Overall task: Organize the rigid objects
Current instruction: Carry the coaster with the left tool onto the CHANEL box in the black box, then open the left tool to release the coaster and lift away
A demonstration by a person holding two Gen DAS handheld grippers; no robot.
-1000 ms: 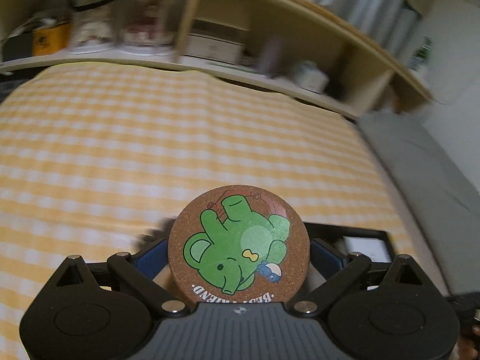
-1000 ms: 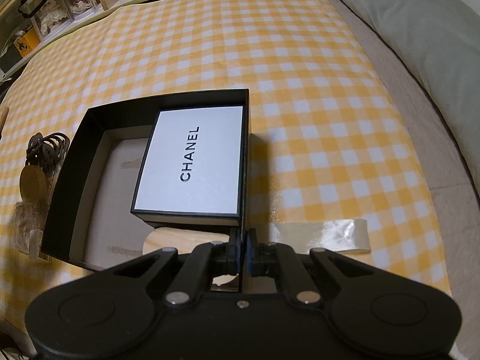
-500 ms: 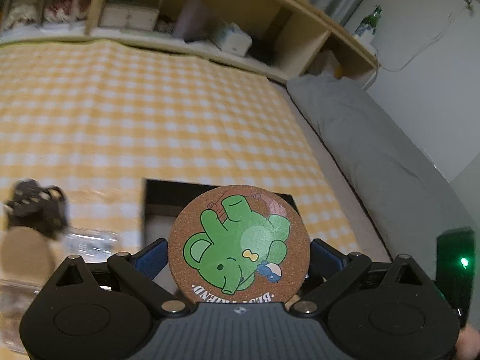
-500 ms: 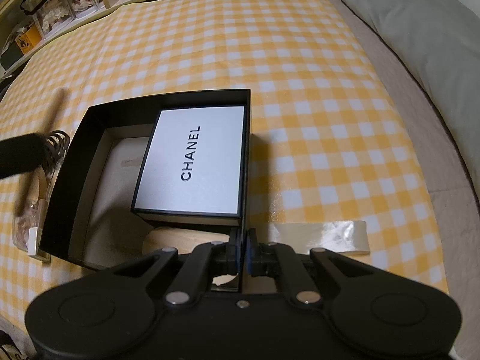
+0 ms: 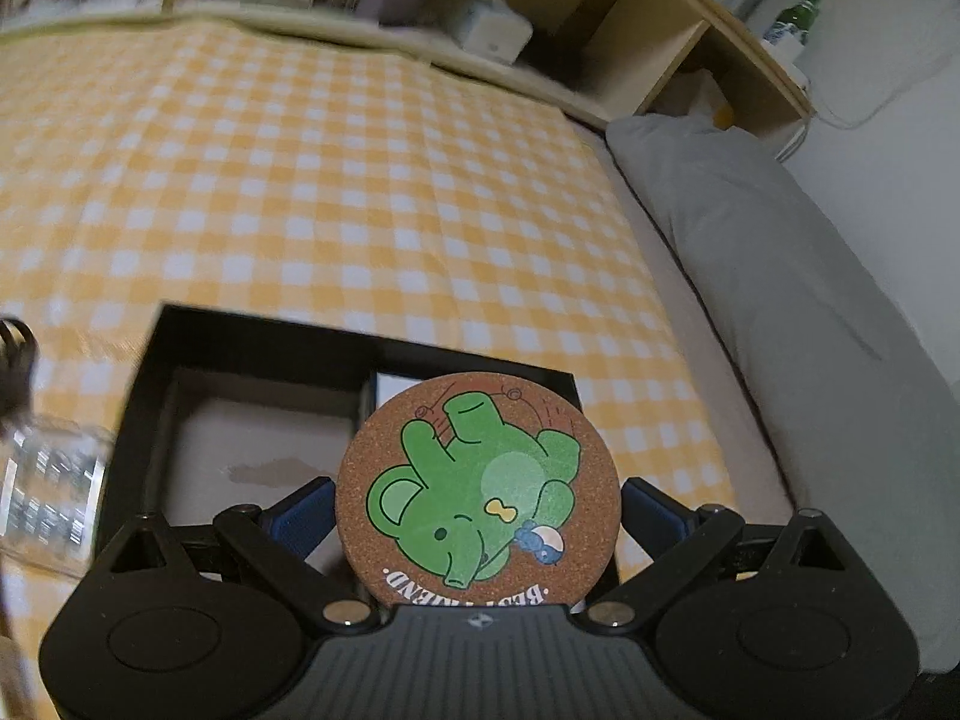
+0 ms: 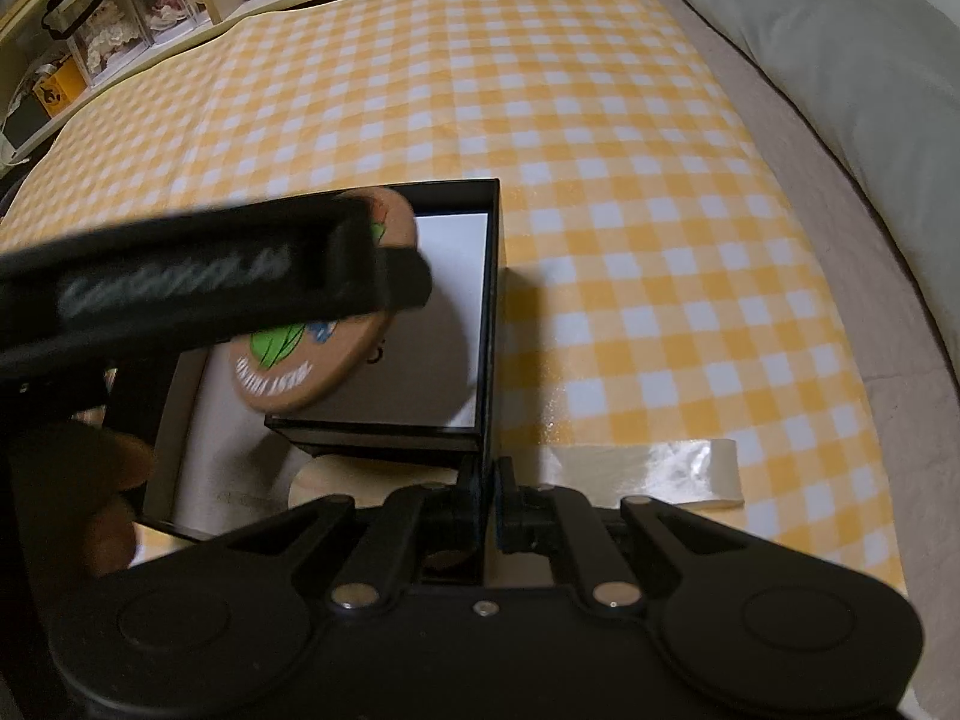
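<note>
A: What does the coaster look like?

B: The cork coaster (image 5: 478,489) is round and brown, printed with a green cartoon animal and white lettering along one edge. The left gripper (image 5: 478,516) is clamped on its two sides, and it hangs above the open black box (image 5: 258,339).

A: And from the other side?

B: In the right wrist view the coaster (image 6: 336,354) sits tilted over the white-topped inner box (image 6: 444,324) that fills the right part of the black box (image 6: 493,276). The left gripper's blurred black body crosses the frame and hides much of the box's left half.

A: The right gripper?

B: The right gripper (image 6: 487,510) is closed tight on the black box's near wall at its right corner.

A: Anything nearby?

B: A pale glossy strip (image 6: 648,474) lies on the yellow checked cloth (image 6: 600,150) just right of the box; a clear ribbed jar (image 5: 51,498) stands beside its left wall; a grey pillow (image 5: 780,276) lies along the right.
</note>
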